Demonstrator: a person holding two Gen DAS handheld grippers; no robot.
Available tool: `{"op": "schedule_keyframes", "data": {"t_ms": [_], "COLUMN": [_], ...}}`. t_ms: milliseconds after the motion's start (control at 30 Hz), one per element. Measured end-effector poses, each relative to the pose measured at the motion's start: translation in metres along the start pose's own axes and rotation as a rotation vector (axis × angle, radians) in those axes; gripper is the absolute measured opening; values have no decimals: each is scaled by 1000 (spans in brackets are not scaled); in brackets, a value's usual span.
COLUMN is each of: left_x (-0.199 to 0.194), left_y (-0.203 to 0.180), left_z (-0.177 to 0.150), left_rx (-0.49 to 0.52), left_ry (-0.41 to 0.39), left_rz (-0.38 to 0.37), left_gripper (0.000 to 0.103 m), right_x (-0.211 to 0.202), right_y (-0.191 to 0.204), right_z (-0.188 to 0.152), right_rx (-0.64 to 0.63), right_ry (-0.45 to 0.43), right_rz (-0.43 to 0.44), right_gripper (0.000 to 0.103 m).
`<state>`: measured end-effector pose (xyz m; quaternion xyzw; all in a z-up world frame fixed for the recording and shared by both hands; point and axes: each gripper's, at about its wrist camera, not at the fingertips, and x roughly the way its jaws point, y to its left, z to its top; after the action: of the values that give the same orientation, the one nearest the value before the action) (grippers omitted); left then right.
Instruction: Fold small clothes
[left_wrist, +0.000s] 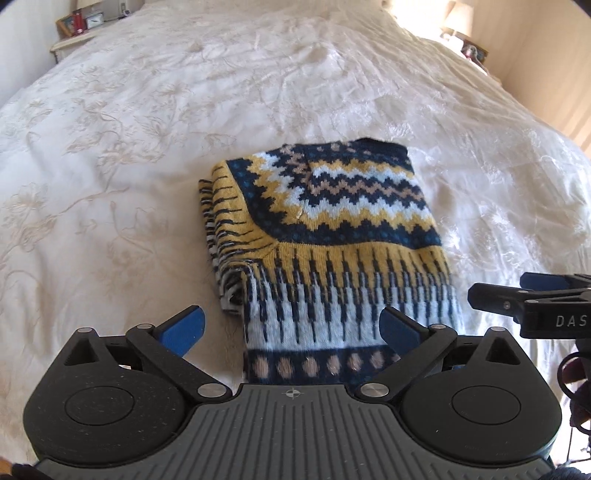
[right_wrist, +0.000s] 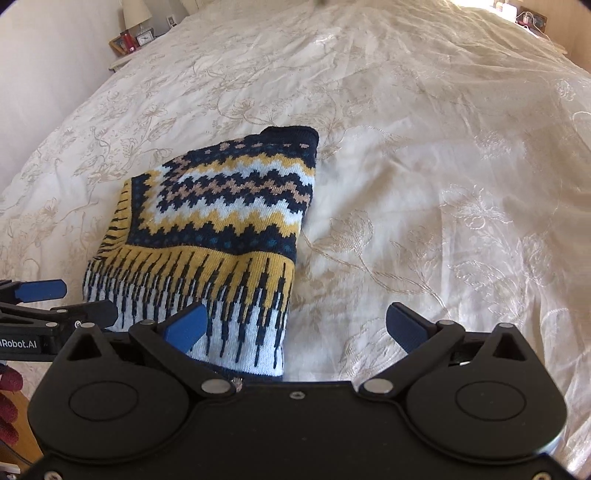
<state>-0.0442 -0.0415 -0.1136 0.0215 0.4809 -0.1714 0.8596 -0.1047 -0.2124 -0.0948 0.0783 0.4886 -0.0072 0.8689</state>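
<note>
A small knitted sweater (left_wrist: 332, 229) in navy, yellow, white and tan zigzags lies folded on the cream bedspread (left_wrist: 129, 147). It also shows in the right wrist view (right_wrist: 221, 221). My left gripper (left_wrist: 291, 328) is open and empty, its blue pads either side of the sweater's near hem, just above it. My right gripper (right_wrist: 295, 328) is open and empty over the sweater's near right corner. The right gripper's fingers (left_wrist: 517, 299) show at the right edge of the left wrist view. The left gripper's fingers (right_wrist: 55, 306) show at the left edge of the right wrist view.
The embroidered bedspread (right_wrist: 424, 184) spreads wide around the sweater. A nightstand (left_wrist: 74, 37) with a frame, a red item and a clock stands at the far left, also seen in the right wrist view (right_wrist: 133, 44). A lamp (left_wrist: 458, 18) stands far right.
</note>
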Motion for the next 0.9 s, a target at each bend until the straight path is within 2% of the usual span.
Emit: {"op": "schedule_keyframes", "data": {"t_ms": [167,300,467,700,900], "left_x": [-42,-78,-108,-128,-128], "left_y": [-13,-21,-31,-43,-48], "left_z": [-1,0,-1,-11,-19], "left_rx": [3,-19,-63,-60,-43], "left_ry": [-91,-204,-278,-313,-242], "left_rz": [44,72,133,192,169], "left_gripper": [102,101,101,101,101], "right_x": [-33,-58,-84,-112,-123], "right_y": [-7,-4,3,17,21], "right_z": [-6,-13,-20,-34,-44], "right_rx": [33,10,-30,-64,-17], "right_ry": [-81,-144,-216,-285,-261], "right_rz": [34,61,110,63,16], "right_gripper": [102,102,102,102,102]}}
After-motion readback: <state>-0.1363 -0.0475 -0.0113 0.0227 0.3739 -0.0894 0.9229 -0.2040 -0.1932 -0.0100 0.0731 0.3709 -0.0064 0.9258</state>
